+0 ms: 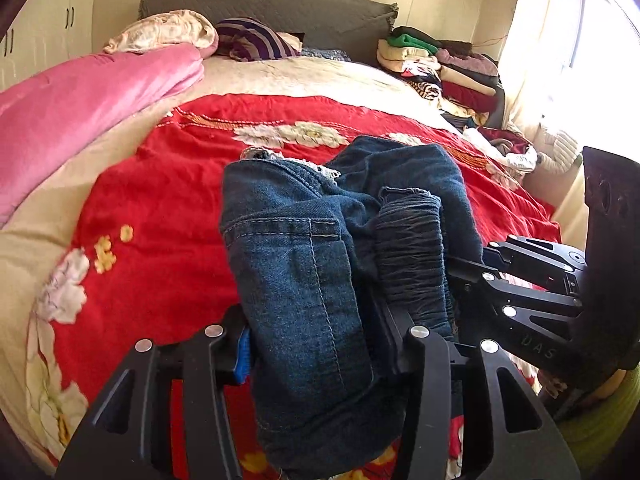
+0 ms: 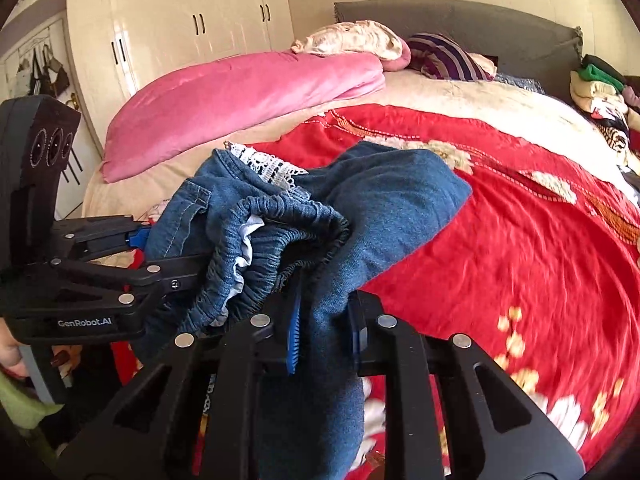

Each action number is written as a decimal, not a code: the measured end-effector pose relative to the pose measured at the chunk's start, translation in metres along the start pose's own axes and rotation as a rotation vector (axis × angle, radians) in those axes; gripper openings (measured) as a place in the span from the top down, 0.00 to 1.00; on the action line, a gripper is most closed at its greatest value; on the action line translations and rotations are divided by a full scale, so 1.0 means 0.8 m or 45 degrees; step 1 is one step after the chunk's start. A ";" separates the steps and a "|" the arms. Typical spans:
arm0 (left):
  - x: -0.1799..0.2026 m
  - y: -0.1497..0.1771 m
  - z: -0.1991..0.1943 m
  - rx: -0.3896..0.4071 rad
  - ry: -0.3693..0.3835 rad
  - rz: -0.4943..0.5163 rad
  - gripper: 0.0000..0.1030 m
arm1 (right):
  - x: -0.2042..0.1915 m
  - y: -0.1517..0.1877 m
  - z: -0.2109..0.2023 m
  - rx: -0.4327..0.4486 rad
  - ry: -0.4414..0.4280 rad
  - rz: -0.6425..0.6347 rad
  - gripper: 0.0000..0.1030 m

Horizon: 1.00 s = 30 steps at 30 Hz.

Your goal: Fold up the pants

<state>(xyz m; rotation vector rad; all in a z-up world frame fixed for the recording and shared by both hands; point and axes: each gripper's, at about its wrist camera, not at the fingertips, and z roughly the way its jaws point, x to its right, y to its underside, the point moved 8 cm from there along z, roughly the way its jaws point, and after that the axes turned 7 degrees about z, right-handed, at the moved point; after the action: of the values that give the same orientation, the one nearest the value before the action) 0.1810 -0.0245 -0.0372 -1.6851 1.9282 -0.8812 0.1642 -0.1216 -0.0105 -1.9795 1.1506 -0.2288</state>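
The work surface is a bed covered by a red floral bedspread [image 1: 168,208] laid over a cream quilt [image 2: 460,92]. A grey headboard [image 1: 280,4] stands at the far end. A pink duvet [image 1: 80,104] lies folded along the far left side, with a striped pillow [image 1: 256,40] near the headboard. A stack of folded clothes [image 1: 440,68] sits at the far right corner beside a bright curtained window [image 1: 560,32]. White wardrobe doors [image 2: 180,20] line the left wall. The denim pants [image 1: 304,264] are bunched and raised above the near centre of the bedspread, held between my two tools. My left gripper [image 1: 320,348] has its fingers pinching a thick fold of the denim with a stitched seam running along it; a blue pad [image 1: 243,356] presses against the left side of the cloth. My right gripper [image 2: 326,340] has its fingers pinching a hanging fold of the pants; blue pads [image 2: 295,336] bear on both sides of the fabric. The elastic waistband [image 2: 280,236] is gathered between the two tools, with white lace trim [image 2: 268,166] showing at the far edge. In the right wrist view, the left gripper enters from the left, touching the bunched waistband.
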 end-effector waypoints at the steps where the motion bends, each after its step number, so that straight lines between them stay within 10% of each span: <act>1: -0.003 -0.004 0.002 0.001 -0.005 0.001 0.56 | 0.001 -0.004 0.003 0.000 0.000 -0.005 0.88; 30: -0.039 -0.042 0.062 0.000 -0.082 0.001 0.56 | 0.015 -0.037 0.064 -0.049 0.064 -0.021 0.86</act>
<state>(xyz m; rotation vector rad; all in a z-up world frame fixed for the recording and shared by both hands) 0.2440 -0.0051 -0.0515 -1.6920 1.8861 -0.8168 0.2167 -0.0952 -0.0249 -2.0281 1.1786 -0.2680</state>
